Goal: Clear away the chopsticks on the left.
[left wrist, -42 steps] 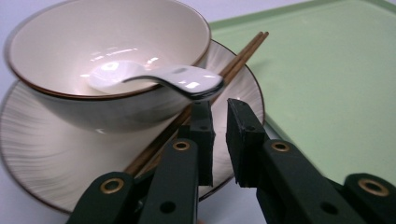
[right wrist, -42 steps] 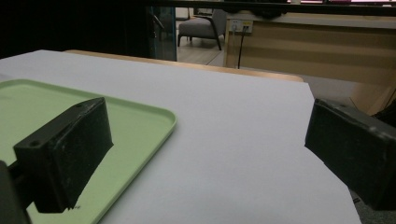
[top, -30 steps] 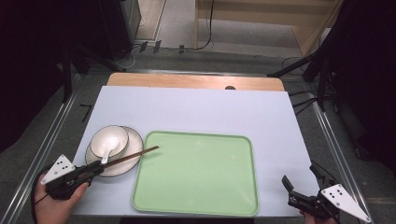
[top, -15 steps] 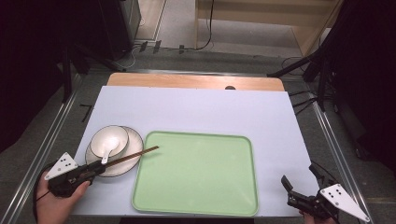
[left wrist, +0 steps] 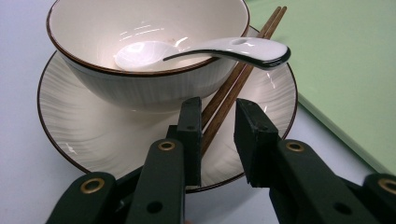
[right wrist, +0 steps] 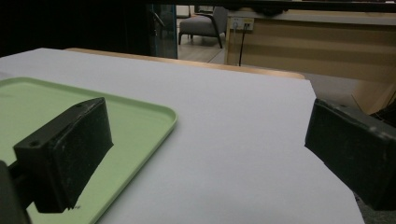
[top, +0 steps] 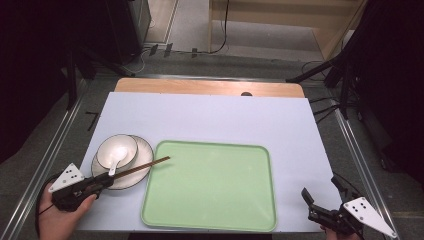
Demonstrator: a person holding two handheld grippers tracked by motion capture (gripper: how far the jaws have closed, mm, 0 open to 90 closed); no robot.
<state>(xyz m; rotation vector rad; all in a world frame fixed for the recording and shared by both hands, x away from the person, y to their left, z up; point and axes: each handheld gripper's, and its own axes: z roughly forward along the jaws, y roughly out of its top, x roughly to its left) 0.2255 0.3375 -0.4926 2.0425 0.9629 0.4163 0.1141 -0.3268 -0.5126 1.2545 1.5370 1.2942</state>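
From the high view the left gripper (top: 102, 181) has the chopsticks (top: 142, 168) running away from its fingers over the plate (top: 131, 175) toward the green tray (top: 210, 185), while its own view shows narrowly parted fingers (left wrist: 190, 126) flanking the chopsticks, contact unclear, and the right gripper (right wrist: 205, 154) gapes empty over the table (right wrist: 233, 130).

The table (top: 210, 115) is covered by a pale lilac-white sheet (top: 225, 120) — a strip of bare wood shows along its far edge. Directly on the sheet lie two things: a light green tray (top: 210, 195) near the front middle, and a white plate (top: 131, 177) with a dark rim — just beside the tray's left edge.
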